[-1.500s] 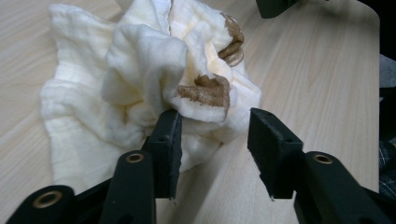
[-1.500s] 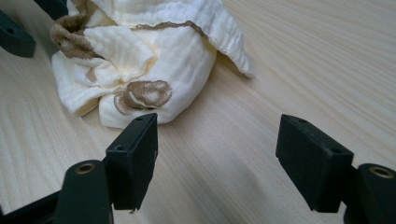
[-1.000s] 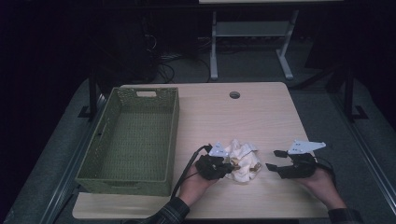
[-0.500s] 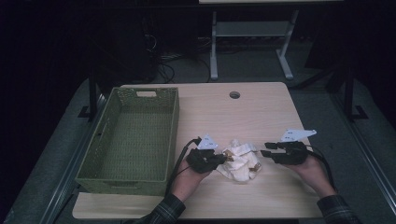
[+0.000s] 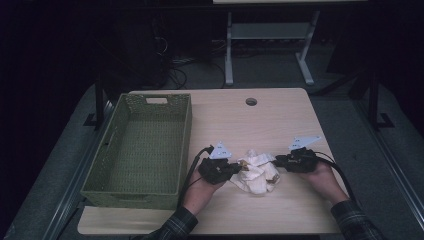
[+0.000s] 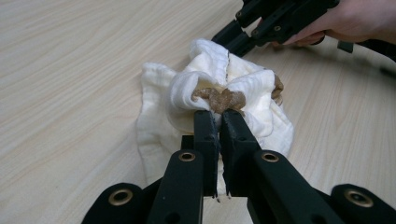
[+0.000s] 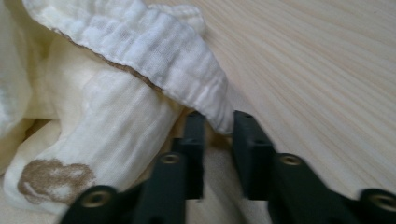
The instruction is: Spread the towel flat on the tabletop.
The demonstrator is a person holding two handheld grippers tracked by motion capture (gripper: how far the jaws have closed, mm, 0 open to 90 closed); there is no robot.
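A crumpled white cloth point(image 5: 256, 173) with brown patches lies on the wooden table point(image 5: 270, 120) near the front edge, between my two grippers. My left gripper point(image 5: 236, 167) reaches in from the left and is shut on a bunched fold with a brown patch point(image 6: 219, 99); the jaw tips point(image 6: 219, 114) pinch it tight. My right gripper point(image 5: 278, 161) meets the cloth point(image 7: 140, 51) from the right. Its jaws have just been closing, and the thick hem fills the narrow gap between the tips point(image 7: 219, 119). In the left gripper view, the right gripper point(image 6: 229, 39) touches the far side of the cloth point(image 6: 205, 51).
A green woven basket point(image 5: 186, 145) stands empty on the table's left side, close to my left hand. A round cable hole point(image 5: 251, 101) sits near the far edge. Beyond the table are a dark floor and a metal frame point(image 5: 265, 35).
My right gripper has slid left to the cloth's right edge and its jaws have narrowed around the hem. The left gripper has kept its hold and stayed in place.
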